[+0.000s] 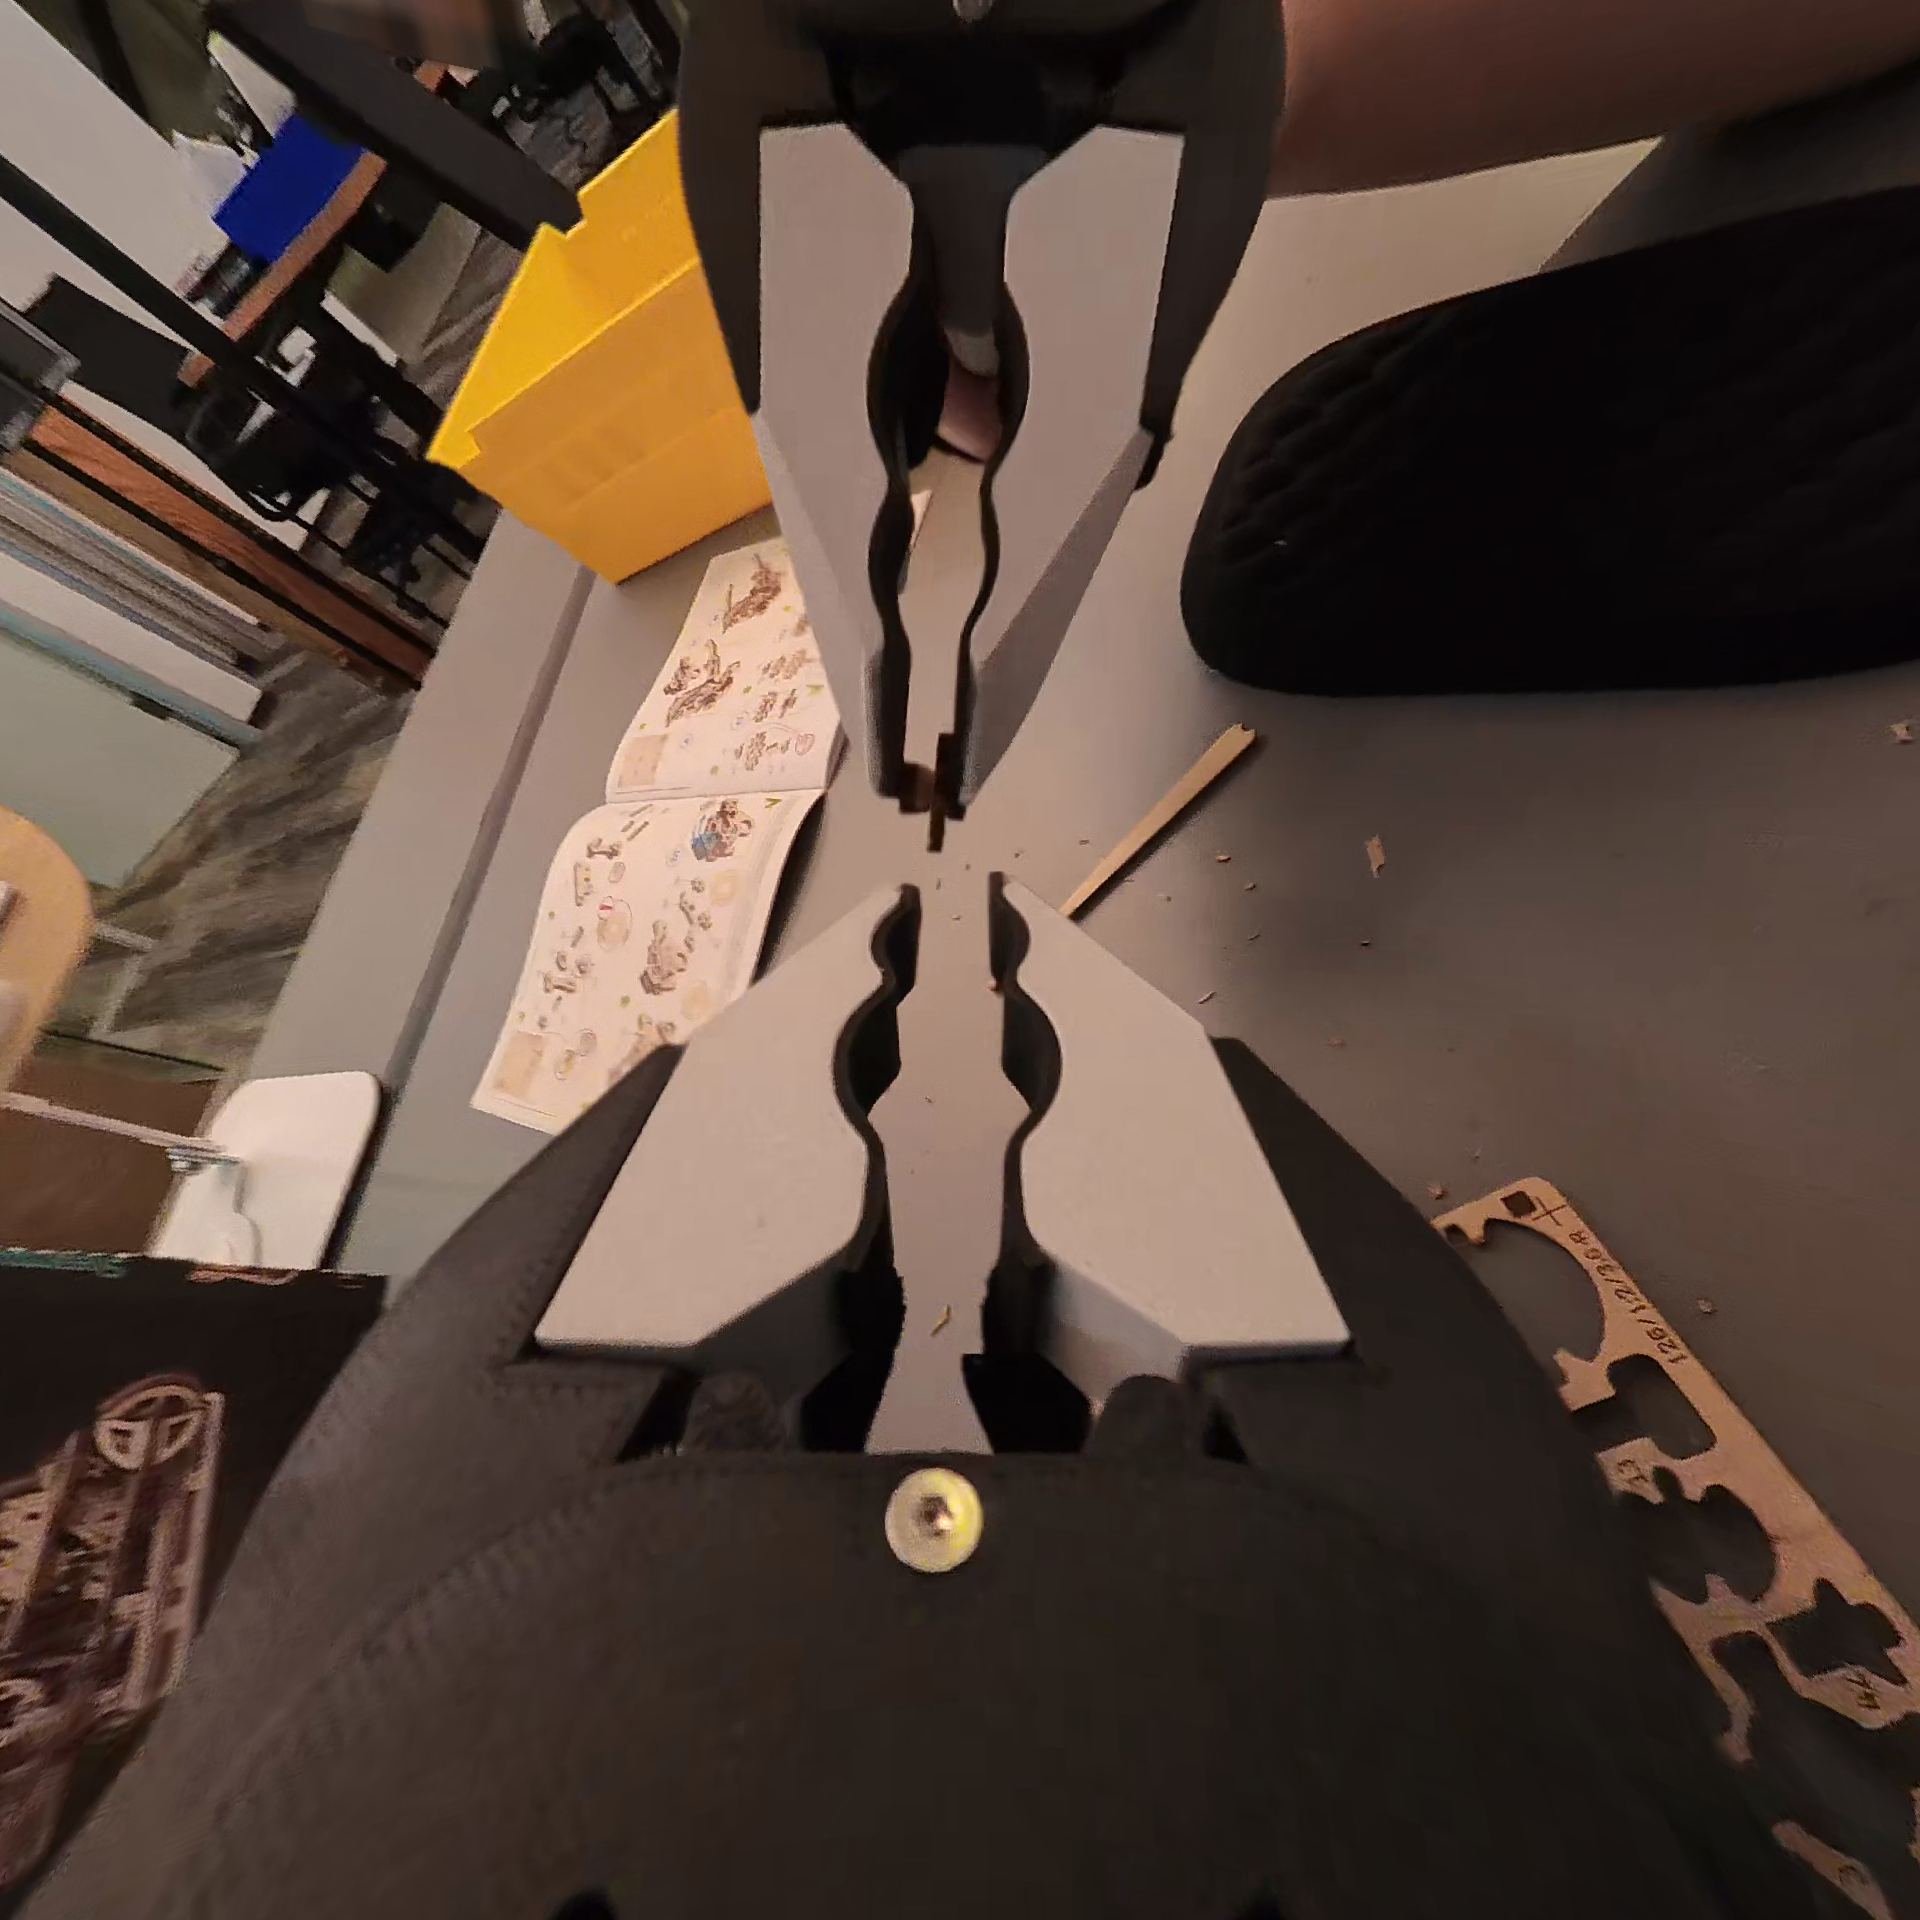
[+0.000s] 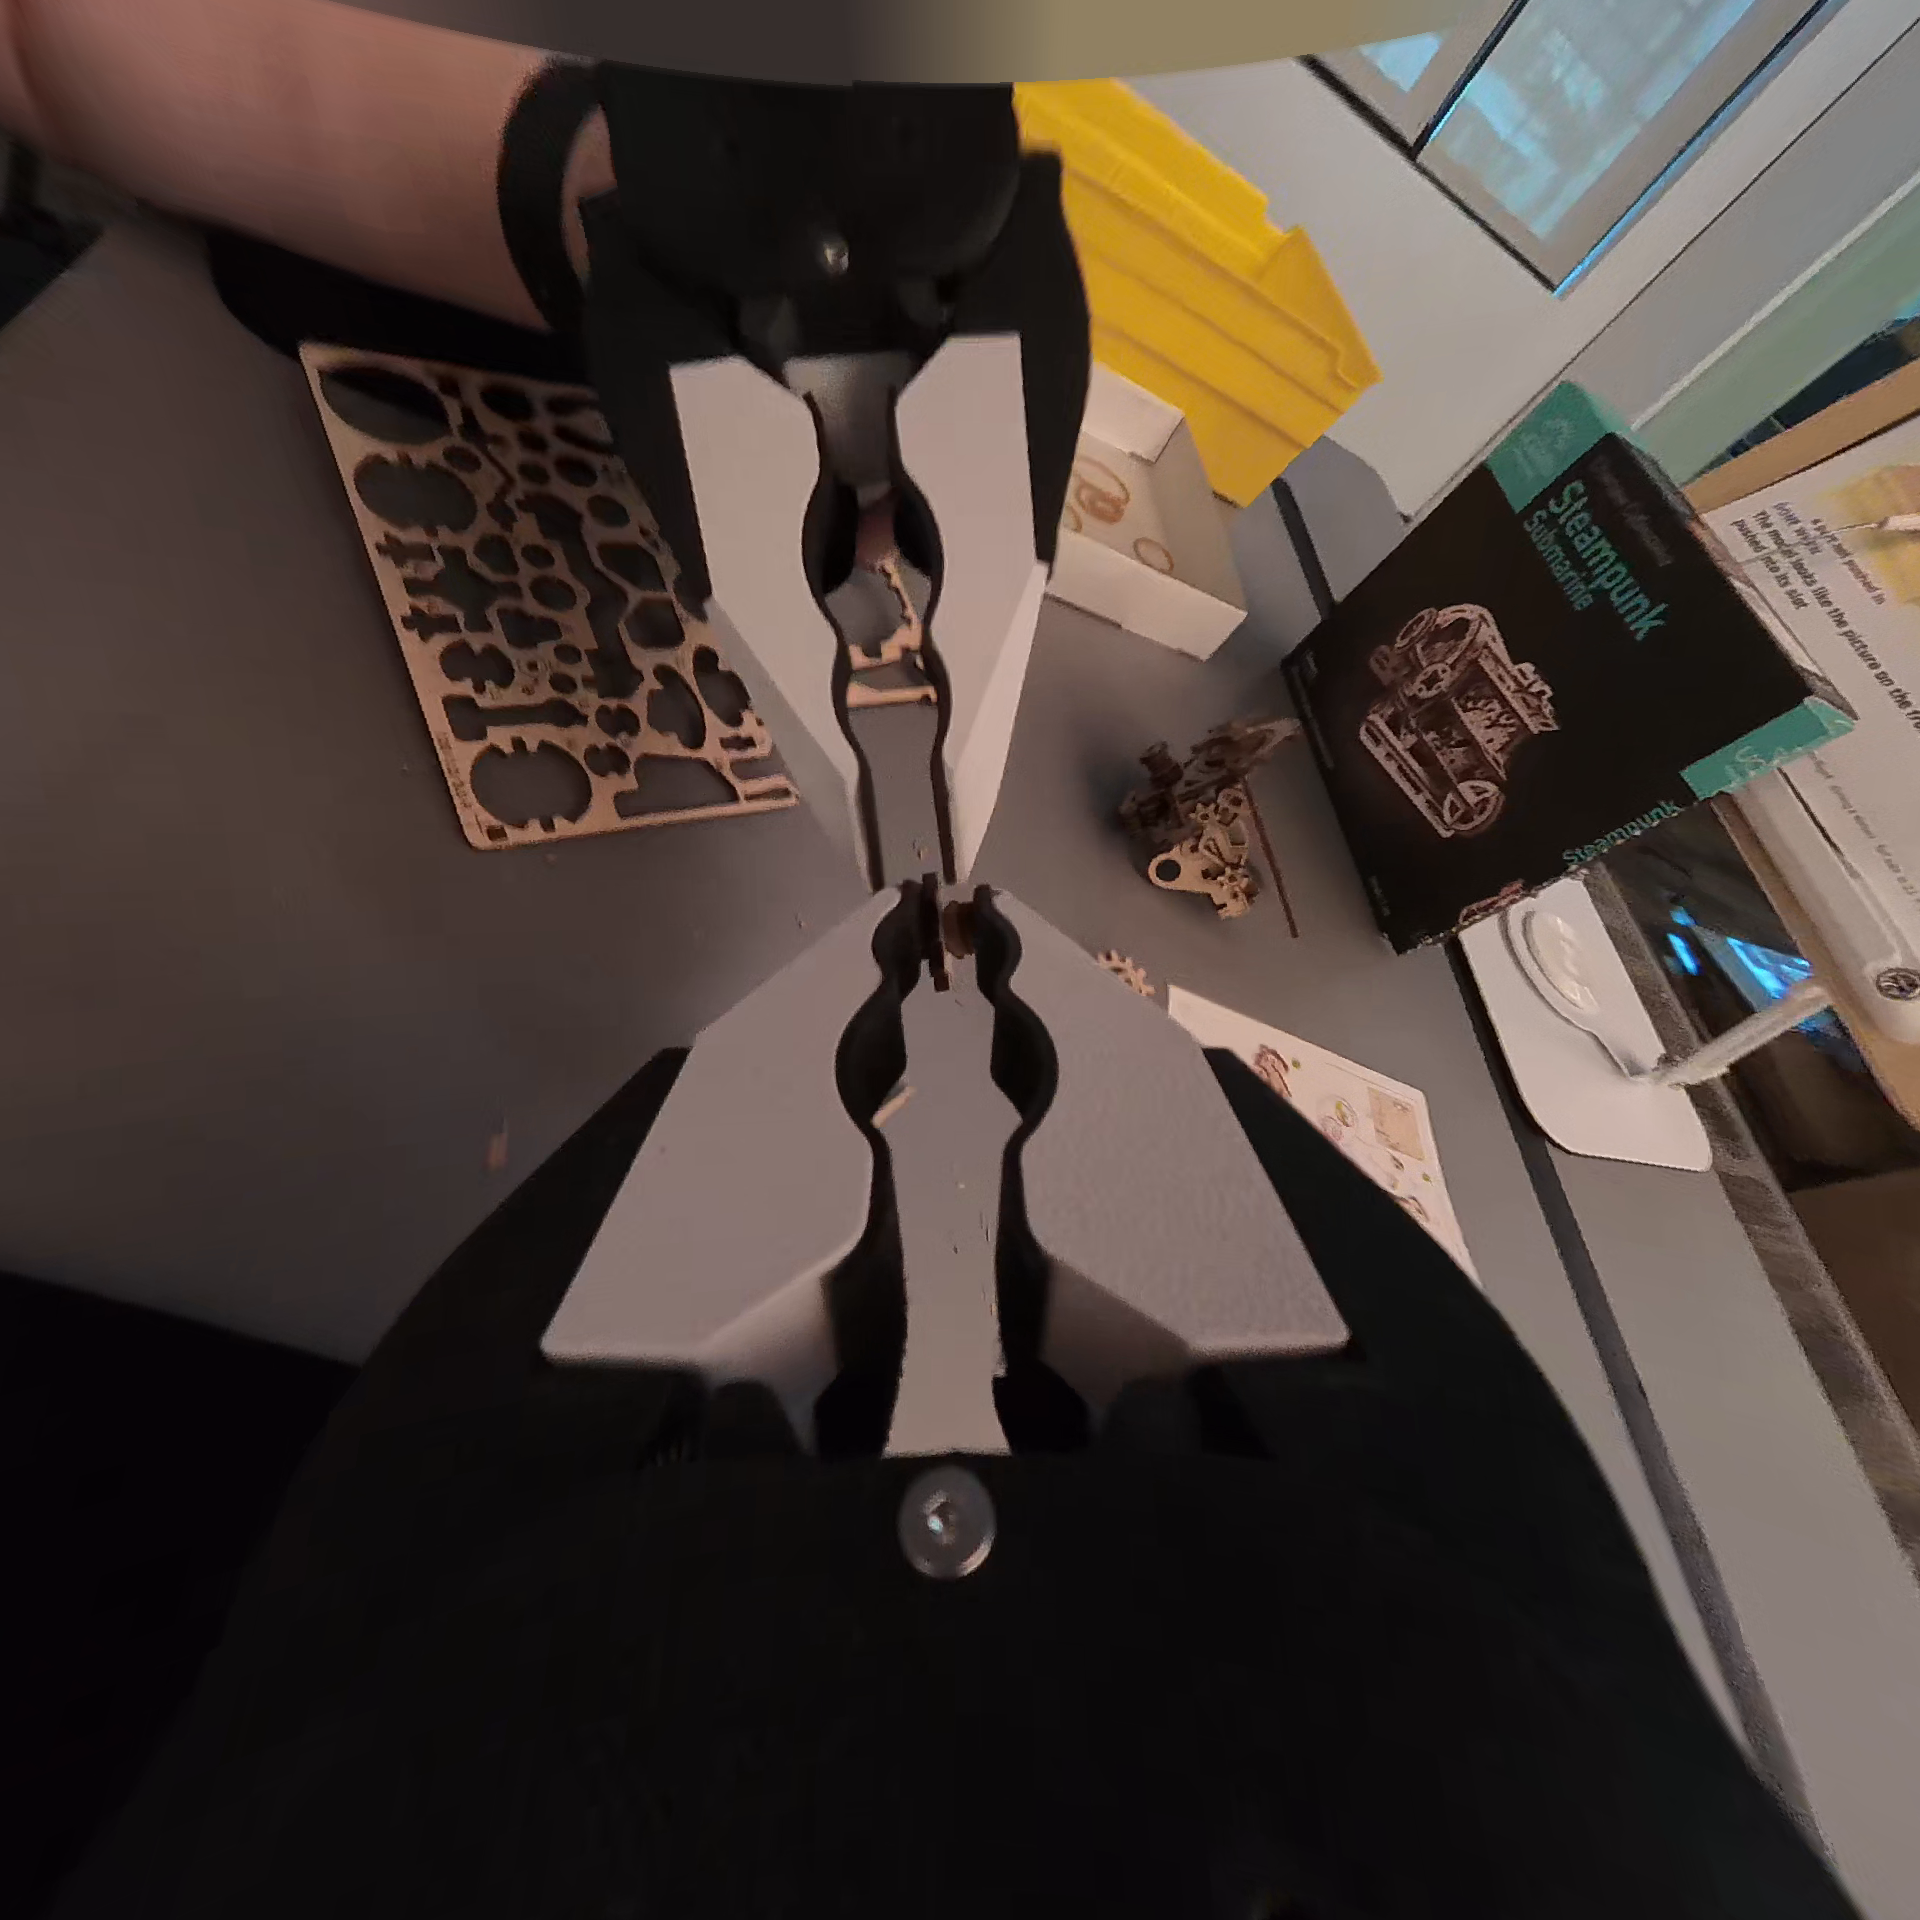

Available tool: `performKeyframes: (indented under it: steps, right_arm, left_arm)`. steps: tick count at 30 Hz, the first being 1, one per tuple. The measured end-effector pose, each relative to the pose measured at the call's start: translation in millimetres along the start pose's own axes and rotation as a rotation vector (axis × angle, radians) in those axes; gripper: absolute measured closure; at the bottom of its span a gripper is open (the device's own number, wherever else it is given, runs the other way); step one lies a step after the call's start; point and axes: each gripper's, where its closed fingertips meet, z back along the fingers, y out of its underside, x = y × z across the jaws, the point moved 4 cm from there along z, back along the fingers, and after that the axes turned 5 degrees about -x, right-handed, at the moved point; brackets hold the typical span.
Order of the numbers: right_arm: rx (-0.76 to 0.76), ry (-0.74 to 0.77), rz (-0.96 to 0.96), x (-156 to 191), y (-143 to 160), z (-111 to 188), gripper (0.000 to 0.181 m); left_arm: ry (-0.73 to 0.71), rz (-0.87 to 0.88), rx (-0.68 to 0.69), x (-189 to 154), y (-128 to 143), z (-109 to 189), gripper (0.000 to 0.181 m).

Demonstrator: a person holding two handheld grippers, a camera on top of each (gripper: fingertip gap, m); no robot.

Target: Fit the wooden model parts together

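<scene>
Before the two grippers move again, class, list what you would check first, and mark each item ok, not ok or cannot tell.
1. Right gripper shut on the small wooden parts: ok.
2. Left gripper empty and open, ready to receive: ok.
3. The two grippers face each other tip to tip: ok.
4. Wooden parts already fully seated together: cannot tell, too small.
5. Half-built model within sight on the table: ok.
6. Table free of wood chips under the work: not ok.
</scene>
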Motion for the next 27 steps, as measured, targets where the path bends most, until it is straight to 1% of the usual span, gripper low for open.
performKeyframes:
  steps: [2, 4, 6, 7, 9, 10, 11, 12, 15, 17, 19, 23, 27]
  right_arm:
    - [-0.072, -0.010, -0.057, -2, -7, 3, 0.173]
    - [-0.152, -0.039, -0.113, -2, -14, 5, 0.173]
    - [-0.216, -0.071, -0.156, 0, -18, 6, 0.173]
    - [-0.242, -0.073, -0.171, 0, -19, 6, 0.173]
    - [-0.252, -0.080, -0.184, -1, -18, 5, 0.172]
    - [-0.245, -0.081, -0.176, 0, -17, 5, 0.170]
    - [-0.225, -0.080, -0.156, 1, -16, 4, 0.160]
    - [-0.186, -0.075, -0.124, 2, -13, 2, 0.153]
    - [-0.033, -0.041, -0.003, 6, -3, -4, 0.156]
    - [0.019, -0.035, 0.049, 12, -2, -9, 0.162]
    - [0.062, -0.033, 0.090, 15, 1, -12, 0.163]
    - [0.084, -0.051, 0.090, 17, 4, -12, 0.166]
    - [0.070, -0.053, 0.064, 14, 4, -9, 0.169]
  left_arm:
    - [0.015, 0.058, -0.036, 1, -2, 0, 0.168]
    - [0.029, 0.097, -0.094, 0, -10, 1, 0.170]
    - [0.011, 0.116, -0.155, 2, -18, 3, 0.178]
    - [0.013, 0.114, -0.171, 1, -20, 4, 0.180]
    - [0.003, 0.083, -0.159, 1, -20, 5, 0.180]
    - [-0.008, 0.059, -0.146, 1, -19, 4, 0.180]
    - [-0.019, 0.034, -0.128, 1, -17, 4, 0.180]
    - [-0.021, 0.013, -0.107, 1, -15, 4, 0.180]
    - [-0.003, -0.002, -0.062, -2, -11, 2, 0.180]
    - [0.010, 0.001, -0.029, -5, -8, -1, 0.180]
    - [0.021, -0.017, 0.007, -8, -4, -4, 0.180]
    - [0.038, 0.001, 0.036, -10, -1, -6, 0.180]
    - [0.044, 0.026, 0.037, -9, 0, -4, 0.180]
